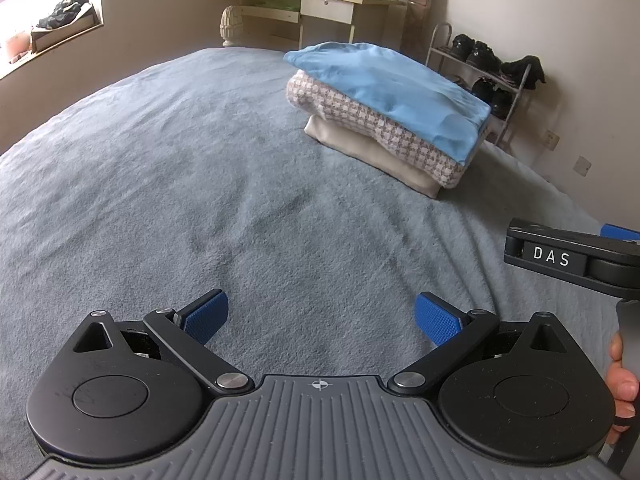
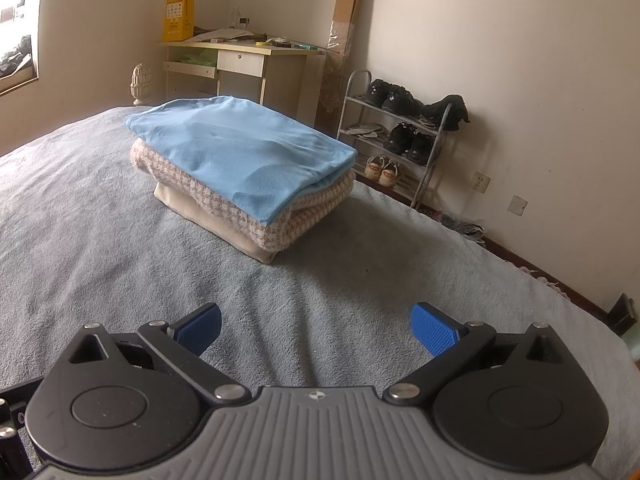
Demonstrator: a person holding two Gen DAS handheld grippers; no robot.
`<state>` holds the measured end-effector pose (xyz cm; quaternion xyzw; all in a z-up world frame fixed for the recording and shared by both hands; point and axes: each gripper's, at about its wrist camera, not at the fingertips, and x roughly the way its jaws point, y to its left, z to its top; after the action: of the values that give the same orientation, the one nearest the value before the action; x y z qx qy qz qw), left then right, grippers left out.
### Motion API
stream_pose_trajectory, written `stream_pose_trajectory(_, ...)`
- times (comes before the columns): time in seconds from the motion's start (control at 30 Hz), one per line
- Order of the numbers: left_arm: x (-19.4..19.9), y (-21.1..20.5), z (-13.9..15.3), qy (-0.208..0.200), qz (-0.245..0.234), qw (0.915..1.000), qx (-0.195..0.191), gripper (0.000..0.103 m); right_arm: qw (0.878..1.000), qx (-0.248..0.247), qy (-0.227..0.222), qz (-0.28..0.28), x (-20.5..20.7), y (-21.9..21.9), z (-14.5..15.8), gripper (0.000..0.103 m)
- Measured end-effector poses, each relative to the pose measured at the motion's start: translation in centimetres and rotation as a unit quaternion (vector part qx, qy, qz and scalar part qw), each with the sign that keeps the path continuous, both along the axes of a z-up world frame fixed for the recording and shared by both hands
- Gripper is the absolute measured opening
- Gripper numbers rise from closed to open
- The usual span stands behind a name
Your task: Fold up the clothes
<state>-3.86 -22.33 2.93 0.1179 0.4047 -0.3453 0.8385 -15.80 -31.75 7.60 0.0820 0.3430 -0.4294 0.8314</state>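
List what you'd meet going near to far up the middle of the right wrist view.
right tool → grey blanket → folded clothes stack → desk

"DAS" stands on the right claw [image 1: 568,258] (white capitals, dark plate).

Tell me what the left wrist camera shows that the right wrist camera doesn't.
Only the left wrist view shows the right gripper at its right edge, marked DAS, with the person's hand below it, and the box of dark items on the window sill. Only the right wrist view shows the white sneakers on the shoe rack. Both show the stack of folded clothes on the grey bed, the desk, and open blue fingers holding nothing.
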Motion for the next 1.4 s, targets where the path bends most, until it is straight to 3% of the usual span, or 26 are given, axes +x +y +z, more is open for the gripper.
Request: stream_pose_trajectory(1.4, -0.3, 0.28, 0.22, -0.001, 0.005, 1.0, 0.004, 0.101, 1.0, 0.002, -0.002, 0.002, -0.22, 0.15, 0.04, 0.103)
